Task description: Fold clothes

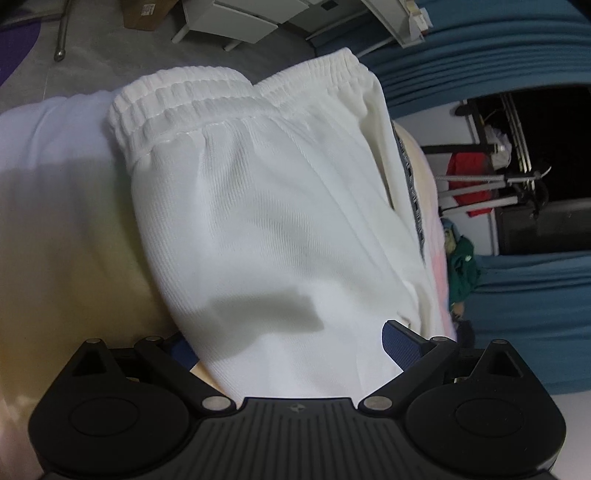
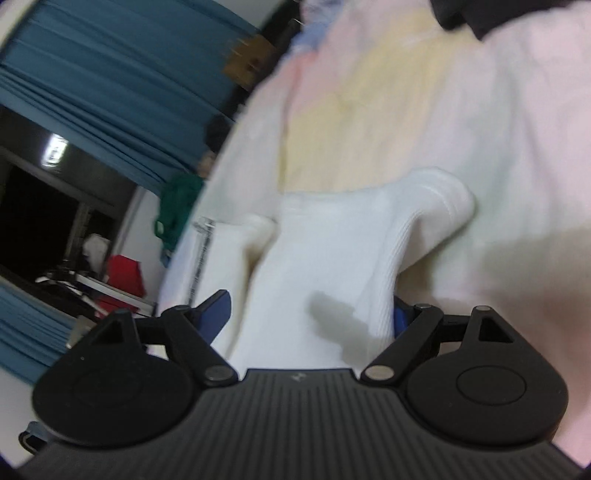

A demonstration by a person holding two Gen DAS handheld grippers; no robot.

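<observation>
L wrist view: white shorts [image 1: 280, 221] fill the frame, elastic waistband [image 1: 236, 96] at the far end, ribbed knit, lying on a pale pink/yellow sheet [image 1: 55, 229] that covers the surface. Left tool [image 1: 288, 354] wide open, cloth running between its fingers; blue pad [image 1: 400, 349] of one finger clear of the fabric edge, the other finger mostly hidden under cloth. Can't tell if the fingers press the fabric. Dark patterned strip [image 1: 413, 192] shows along the shorts' far side. Backgrd: teal curtain [image 1: 498, 55], dark window, tripod [image 1: 491, 184], red item [image 1: 469, 166], white furniture up top. R wrist view, motion-blurred: same shorts [image 2: 332, 258] bunched, one fold humped up toward the right, resting on the sheet [image 2: 480, 129]. Right tool [image 2: 310, 314] also spread wide, cloth between fingers; left blue pad [image 2: 218, 310] stands off the fabric, right pad just beside or touching the fold, too blurred to say. Dark object [image 2: 472, 14] at top right corner, unclear. Curtain [image 2: 110, 85] and green garment [image 2: 177, 206] behind, cardboard box [image 2: 247, 62] further back.
</observation>
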